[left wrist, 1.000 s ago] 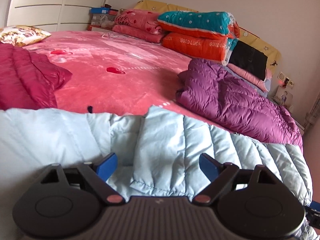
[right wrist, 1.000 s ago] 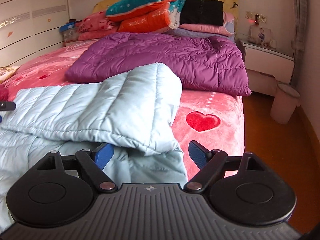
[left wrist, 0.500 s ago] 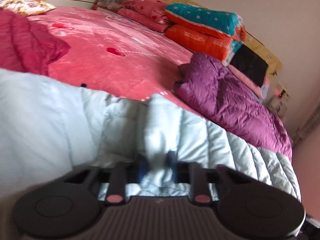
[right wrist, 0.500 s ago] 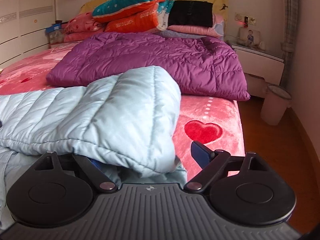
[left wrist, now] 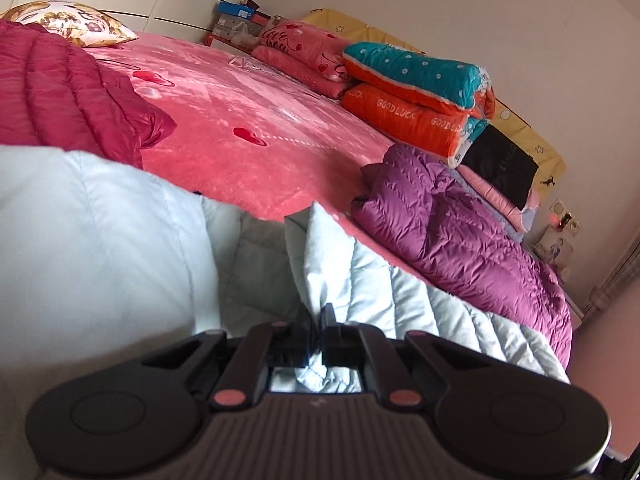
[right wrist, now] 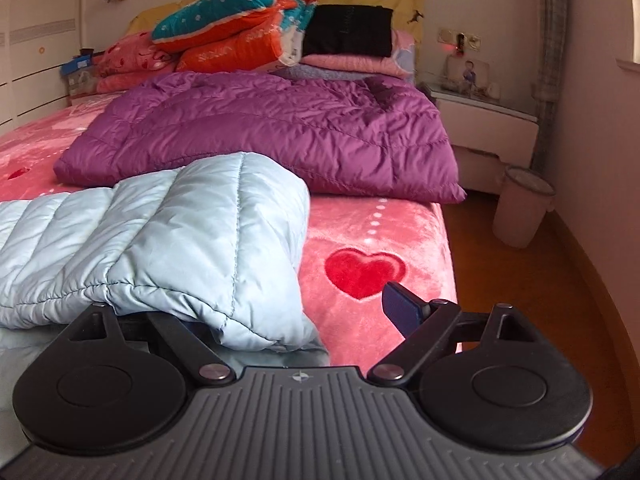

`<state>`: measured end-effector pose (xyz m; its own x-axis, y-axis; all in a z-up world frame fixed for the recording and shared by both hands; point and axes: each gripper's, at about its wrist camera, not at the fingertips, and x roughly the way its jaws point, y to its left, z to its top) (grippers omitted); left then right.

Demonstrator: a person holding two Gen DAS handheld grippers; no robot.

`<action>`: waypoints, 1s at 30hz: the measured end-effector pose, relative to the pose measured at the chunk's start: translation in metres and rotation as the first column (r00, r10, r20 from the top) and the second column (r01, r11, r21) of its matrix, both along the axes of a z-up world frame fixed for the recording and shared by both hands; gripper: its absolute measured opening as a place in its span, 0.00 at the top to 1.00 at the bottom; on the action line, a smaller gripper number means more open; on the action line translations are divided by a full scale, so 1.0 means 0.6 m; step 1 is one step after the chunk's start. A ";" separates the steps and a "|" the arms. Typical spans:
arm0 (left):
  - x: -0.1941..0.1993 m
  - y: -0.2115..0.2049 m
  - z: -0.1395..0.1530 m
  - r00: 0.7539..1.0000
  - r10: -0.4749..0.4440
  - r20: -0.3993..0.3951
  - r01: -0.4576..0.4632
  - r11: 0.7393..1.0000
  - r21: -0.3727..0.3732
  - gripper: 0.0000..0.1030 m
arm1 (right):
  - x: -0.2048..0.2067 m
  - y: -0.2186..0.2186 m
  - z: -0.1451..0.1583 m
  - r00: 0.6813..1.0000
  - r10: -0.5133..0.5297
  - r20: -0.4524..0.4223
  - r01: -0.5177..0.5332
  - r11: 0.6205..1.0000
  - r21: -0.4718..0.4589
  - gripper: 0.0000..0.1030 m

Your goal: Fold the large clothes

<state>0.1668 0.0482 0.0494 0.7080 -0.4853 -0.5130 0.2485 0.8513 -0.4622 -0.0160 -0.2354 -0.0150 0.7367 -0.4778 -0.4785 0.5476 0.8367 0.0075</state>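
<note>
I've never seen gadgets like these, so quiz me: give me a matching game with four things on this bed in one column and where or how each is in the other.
Things:
1. light blue jacket
2. purple jacket
3. dark red jacket
4. right gripper

States:
A. lying at the bed's left side
B. open
C. pinched by the left gripper
D. spread near the folded quilts

Pairs: 1-C, 2-D, 3-A, 4-B

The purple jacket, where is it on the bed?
In both views the purple jacket lies flat on the pink bed, just beyond the light blue jacket and in front of the stacked blankets.
</note>
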 end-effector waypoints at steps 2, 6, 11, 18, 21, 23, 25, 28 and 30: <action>0.005 0.000 -0.008 1.000 0.004 -0.025 -0.004 1.000 0.002 0.99 | 0.000 0.010 0.003 0.999 0.040 0.002 -0.040 0.999 -0.025 0.00; 0.013 -0.005 -0.019 0.999 -0.004 -0.046 0.005 1.000 0.027 0.97 | 0.010 0.034 0.001 0.996 0.076 -0.036 -0.080 0.991 -0.111 0.00; 0.027 -0.013 -0.028 0.999 -0.012 -0.052 0.015 0.998 0.056 0.68 | 0.020 0.043 -0.004 0.991 0.118 -0.063 -0.125 0.984 -0.125 0.00; 0.039 -0.039 -0.036 0.997 -0.070 -0.034 0.073 0.992 0.106 0.38 | 0.030 0.048 -0.009 0.984 0.153 -0.094 -0.163 0.981 -0.109 0.00; 0.034 -0.045 -0.035 0.996 -0.089 -0.018 0.090 0.987 0.132 0.71 | 0.031 0.049 -0.010 0.983 0.155 -0.097 -0.165 0.980 -0.108 0.00; 0.035 -0.041 -0.033 0.996 -0.087 -0.031 0.090 0.989 0.117 0.89 | 0.031 0.046 -0.010 0.984 0.152 -0.097 -0.162 0.982 -0.101 0.00; 0.035 -0.029 -0.030 0.997 -0.061 -0.037 0.064 0.994 0.094 0.97 | 0.031 0.041 -0.009 0.985 0.143 -0.096 -0.152 0.984 -0.095 0.00; 0.026 -0.011 -0.015 1.000 0.009 -0.007 -0.008 0.993 0.122 0.99 | 0.031 0.035 -0.011 0.988 0.123 -0.092 -0.130 0.988 -0.081 0.00; 0.018 0.002 -0.003 0.998 0.059 0.035 -0.064 0.985 0.159 0.99 | 0.030 0.029 -0.011 0.990 0.105 -0.091 -0.112 0.991 -0.075 0.00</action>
<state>0.1774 0.0496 0.0475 0.7504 -0.3533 -0.5586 0.2049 0.9278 -0.3116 0.0022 -0.2177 -0.0218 0.7437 -0.4362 -0.5066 0.4488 0.8874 -0.1053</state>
